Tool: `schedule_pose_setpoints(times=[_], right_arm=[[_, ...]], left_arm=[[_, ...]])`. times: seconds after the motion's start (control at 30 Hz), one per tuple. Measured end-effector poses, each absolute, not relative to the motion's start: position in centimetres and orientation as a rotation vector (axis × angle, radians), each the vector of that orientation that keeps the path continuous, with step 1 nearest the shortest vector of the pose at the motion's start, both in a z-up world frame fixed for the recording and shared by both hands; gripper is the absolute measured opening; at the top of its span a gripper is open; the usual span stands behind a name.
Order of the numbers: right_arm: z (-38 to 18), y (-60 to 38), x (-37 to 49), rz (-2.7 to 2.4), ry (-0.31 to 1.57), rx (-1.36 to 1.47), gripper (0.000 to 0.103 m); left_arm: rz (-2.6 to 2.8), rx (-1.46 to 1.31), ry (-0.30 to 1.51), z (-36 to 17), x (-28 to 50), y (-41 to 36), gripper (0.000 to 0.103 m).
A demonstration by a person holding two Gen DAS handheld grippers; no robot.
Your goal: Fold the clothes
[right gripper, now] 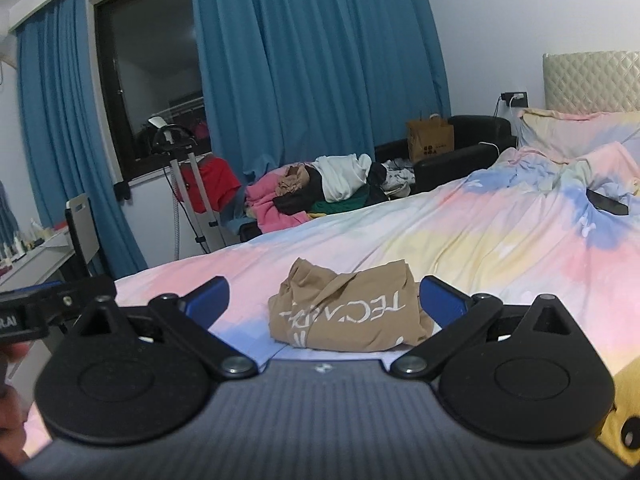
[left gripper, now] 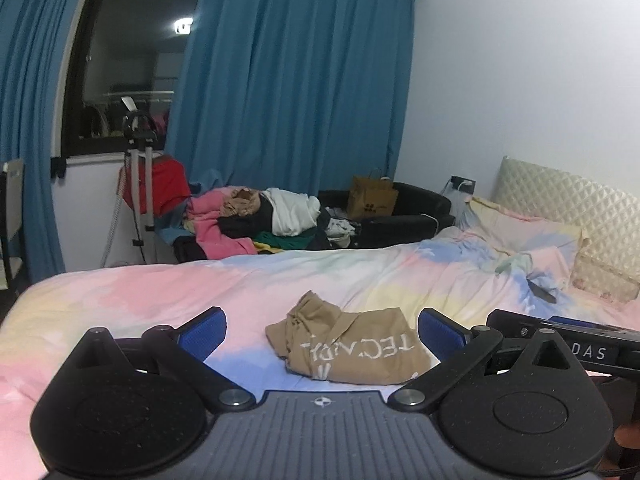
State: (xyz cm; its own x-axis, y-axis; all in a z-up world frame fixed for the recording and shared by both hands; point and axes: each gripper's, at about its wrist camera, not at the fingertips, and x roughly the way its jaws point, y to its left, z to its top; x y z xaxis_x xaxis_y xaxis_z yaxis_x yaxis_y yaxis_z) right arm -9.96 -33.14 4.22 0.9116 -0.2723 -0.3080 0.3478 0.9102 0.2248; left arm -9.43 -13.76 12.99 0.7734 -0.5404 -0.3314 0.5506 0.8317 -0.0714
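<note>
The left gripper [left gripper: 322, 330] hangs above the bed with its blue pads [left gripper: 204, 330] spread as wide as they go, nothing between them and nothing touched; the right gripper [right gripper: 324, 300] beside it stands just as wide and just as empty; ahead of both, the tan shirt [left gripper: 352, 346] with white lettering lies on the pastel duvet [left gripper: 168, 292] as a compact, somewhat lumpy bundle; I judge this garment folded and let go, so the step in hand is the changeover; next comes fetching another piece, likely from the clothes heap [right gripper: 320, 196] near the blue curtain [right gripper: 312, 60], well apart from both tools.
</note>
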Motion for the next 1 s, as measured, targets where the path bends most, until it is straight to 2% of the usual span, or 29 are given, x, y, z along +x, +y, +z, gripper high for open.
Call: schedule_pose_setpoints(times=[0.3,0.57,1.0], right_arm=[[1.0,-30.6,-10.5,-0.349,0.249,0.214,0.103],[-1.8,-29.7,-9.9,-0.359,0.261,0.17,0.103],[-3.2,-28.7,-9.9,-0.389,0.239,0.131,0.103]], left_arm=[[-0.533,0.081,0.301,10.7,-11.5,-12.1,0.103],[-0.534,0.053,0.328,7.9,-10.7,-11.1,0.103],[-0.521,0.075,0.35,5.4,-10.4,-10.9,0.103]])
